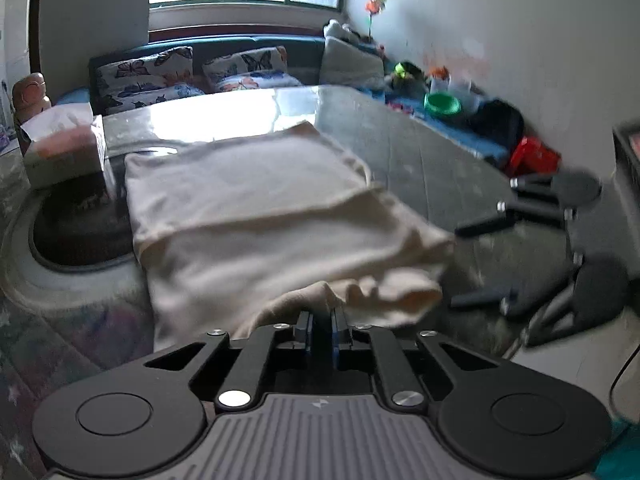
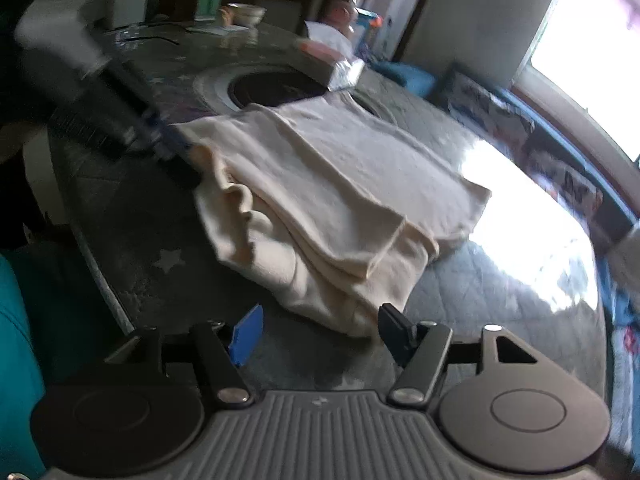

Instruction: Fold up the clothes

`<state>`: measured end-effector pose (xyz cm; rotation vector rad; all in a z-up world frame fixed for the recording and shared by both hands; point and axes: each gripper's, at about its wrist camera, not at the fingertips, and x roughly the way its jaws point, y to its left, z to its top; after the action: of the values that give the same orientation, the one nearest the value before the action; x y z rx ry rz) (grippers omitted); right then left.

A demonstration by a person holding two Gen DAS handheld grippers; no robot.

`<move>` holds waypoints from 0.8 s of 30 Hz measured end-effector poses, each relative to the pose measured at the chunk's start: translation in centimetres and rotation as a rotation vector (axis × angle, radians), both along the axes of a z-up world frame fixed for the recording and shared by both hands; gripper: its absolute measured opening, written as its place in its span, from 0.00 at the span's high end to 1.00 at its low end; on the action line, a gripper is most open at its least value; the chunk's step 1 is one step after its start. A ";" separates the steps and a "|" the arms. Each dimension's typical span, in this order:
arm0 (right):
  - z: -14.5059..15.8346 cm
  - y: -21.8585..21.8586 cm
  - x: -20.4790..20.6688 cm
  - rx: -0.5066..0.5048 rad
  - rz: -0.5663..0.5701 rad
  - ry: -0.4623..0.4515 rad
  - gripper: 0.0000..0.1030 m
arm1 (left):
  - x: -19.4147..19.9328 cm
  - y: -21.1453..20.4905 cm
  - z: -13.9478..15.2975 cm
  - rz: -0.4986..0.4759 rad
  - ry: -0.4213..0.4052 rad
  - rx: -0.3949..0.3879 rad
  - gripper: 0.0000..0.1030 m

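A cream garment lies partly folded in layers on the grey table. My left gripper is shut on a bunched fold at the garment's near edge. In the right wrist view the same garment spreads across the table, and the left gripper pinches its left edge. My right gripper stands open, one finger on each side of the garment's near corner, with neither pad pressing on it. From the left wrist view the right gripper shows at the garment's right end, fingers spread.
A tissue box stands at the garment's far left, next to a round dark inset in the table. Butterfly cushions and a sofa line the far side. A green bowl and clutter sit along the right wall.
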<state>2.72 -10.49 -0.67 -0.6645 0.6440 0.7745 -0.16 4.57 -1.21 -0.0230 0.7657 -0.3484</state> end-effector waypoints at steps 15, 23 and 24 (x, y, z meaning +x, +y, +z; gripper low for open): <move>-0.6 4.0 3.7 0.083 0.098 0.045 0.88 | 2.5 2.1 0.2 -0.016 0.018 -0.073 0.79; 1.7 2.9 8.5 0.231 -0.020 0.275 0.90 | -1.4 2.2 0.1 -0.001 -0.094 0.068 0.41; 1.8 2.8 8.7 0.237 -0.026 0.284 0.91 | -1.3 1.9 -0.2 0.001 -0.106 0.101 0.40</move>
<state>11.46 -7.67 1.13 -0.3307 0.8018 0.9140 -1.49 6.50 -1.37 0.0890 0.6777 -0.3075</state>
